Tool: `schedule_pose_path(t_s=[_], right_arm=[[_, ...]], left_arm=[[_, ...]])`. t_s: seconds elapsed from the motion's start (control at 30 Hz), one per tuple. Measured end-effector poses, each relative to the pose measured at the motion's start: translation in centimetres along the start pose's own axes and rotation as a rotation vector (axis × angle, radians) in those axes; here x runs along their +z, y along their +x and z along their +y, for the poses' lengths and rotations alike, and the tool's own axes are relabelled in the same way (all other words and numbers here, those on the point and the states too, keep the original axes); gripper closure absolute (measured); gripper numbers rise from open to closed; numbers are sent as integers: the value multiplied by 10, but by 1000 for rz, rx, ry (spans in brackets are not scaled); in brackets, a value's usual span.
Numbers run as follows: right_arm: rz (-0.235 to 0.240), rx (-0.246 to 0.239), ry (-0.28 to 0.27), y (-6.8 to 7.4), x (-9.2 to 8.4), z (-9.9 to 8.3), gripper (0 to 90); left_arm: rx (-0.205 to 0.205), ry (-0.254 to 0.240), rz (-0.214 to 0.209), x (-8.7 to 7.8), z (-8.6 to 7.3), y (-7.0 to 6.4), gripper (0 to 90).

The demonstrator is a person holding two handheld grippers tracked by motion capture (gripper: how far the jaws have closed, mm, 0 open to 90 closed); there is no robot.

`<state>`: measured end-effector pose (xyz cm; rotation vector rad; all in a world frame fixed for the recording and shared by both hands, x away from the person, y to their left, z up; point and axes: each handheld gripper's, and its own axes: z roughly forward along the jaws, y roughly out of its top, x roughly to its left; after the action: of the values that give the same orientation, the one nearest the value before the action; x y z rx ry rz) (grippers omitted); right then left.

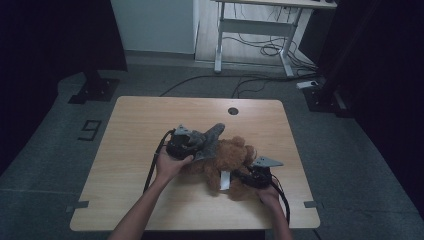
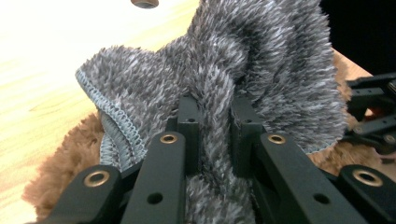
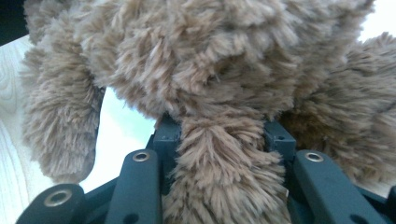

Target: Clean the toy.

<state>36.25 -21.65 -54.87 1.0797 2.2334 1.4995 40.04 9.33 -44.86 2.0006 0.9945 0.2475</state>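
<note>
A shaggy brown teddy bear lies near the middle of the wooden table, a white tag showing on its near side. A fluffy grey cloth with a stitched hem is draped against its left side. The left gripper has its 2 jaws pinched tight on a fold of the cloth. The right gripper clamps a thick limb of the bear, brown fur bulging between the jaws. A round hole sits near the table's far edge, and cables trail on the floor beyond.
</note>
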Motion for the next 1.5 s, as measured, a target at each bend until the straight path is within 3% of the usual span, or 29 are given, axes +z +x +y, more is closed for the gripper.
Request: schedule_pose_path(t_s=[0.17, 0.47, 0.53, 0.63, 0.67, 0.7, 0.8, 0.9, 1.03, 1.1, 1.2, 1.23, 1.37, 1.5], right_arm=[[3, -7, 8, 1, -1, 0, 588], [6, -23, 17, 1, -2, 1, 576], [7, -31, 24, 2, -3, 1, 547], [34, -30, 6, 6, -11, 4, 407], [34, -30, 6, 6, -11, 4, 407], [36, -7, -27, 5, -17, 7, 345], [34, 23, -62, 3, -23, 10, 296], [37, 55, -120, 7, -28, 19, 227], [28, 46, -120, 13, -23, 24, 192], [37, 46, -118, 15, -18, 24, 239], [50, 27, -109, 15, -16, 21, 420], [39, 25, -81, 15, -14, 19, 464], [35, 9, -64, 12, -10, 14, 566], [31, -20, -67, 14, -9, 13, 583]], left_arm=[[-3, -20, 6, -15, -11, 3, 776], [-28, -35, 10, -26, -24, 11, 777], [-30, -33, 10, -27, -29, 10, 777], [-28, -35, 26, -29, -41, 8, 778], [-36, -40, 19, -30, -44, 9, 778], [-68, -50, -8, -33, -51, 13, 779], [-82, -58, -25, -34, -57, 13, 780], [-71, -61, -43, -35, -65, 5, 780], [-59, -61, -47, -35, -69, -1, 780], [-56, -59, -51, -35, -71, -4, 780], [-61, -56, -63, -37, -71, -6, 779], [-59, -56, -64, -39, -68, -8, 777], [-15, -63, -50, -42, -42, -19, 775], [30, -60, -65, -27, -8, -40, 774]])
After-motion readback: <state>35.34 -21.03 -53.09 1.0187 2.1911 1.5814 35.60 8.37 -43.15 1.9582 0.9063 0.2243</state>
